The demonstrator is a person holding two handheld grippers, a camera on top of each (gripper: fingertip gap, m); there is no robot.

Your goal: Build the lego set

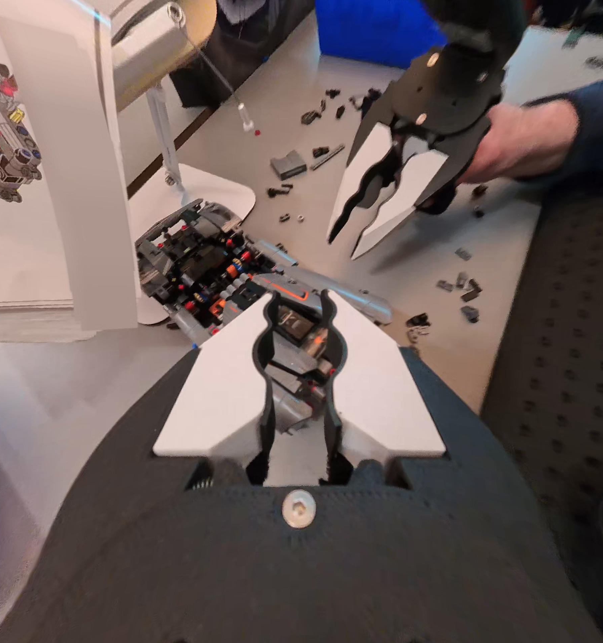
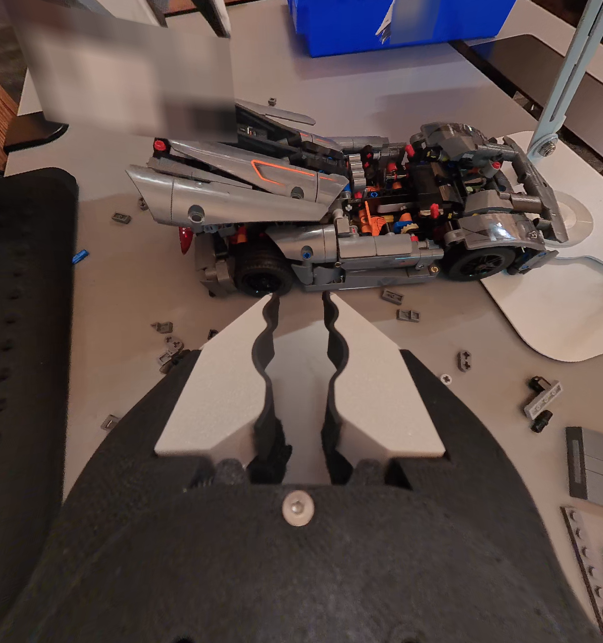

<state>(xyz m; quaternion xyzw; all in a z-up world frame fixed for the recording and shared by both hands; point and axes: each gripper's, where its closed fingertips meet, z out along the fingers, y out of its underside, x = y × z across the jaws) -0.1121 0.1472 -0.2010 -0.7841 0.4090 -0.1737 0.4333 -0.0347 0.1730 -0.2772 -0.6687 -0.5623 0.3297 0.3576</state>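
Observation:
A grey lego car point(image 2: 355, 243) with black wheels and orange trim stands on the pale table, its rear engine cover point(image 2: 240, 195) tilted up. My right gripper point(image 2: 299, 295) is open and empty, just in front of the car's side near the rear wheel. In the left wrist view it point(image 1: 342, 248) hangs above the table to the right of the car point(image 1: 206, 264), held by a hand point(image 1: 522, 142). My left gripper point(image 1: 299, 295) hovers over the car's rear, jaws apart, with car parts showing in the gap.
Small loose pieces point(image 2: 407, 315) lie around the car. Grey plates point(image 2: 599, 469) lie at the right. A black perforated mat point(image 2: 14, 313) lies along the table's near edge. A white stand base point(image 2: 554, 313) is under the car's front. An instruction booklet point(image 1: 14, 139) and a blue bin point(image 2: 362, 28) stand behind. My hands' fingertips stand some 12 cm from each other.

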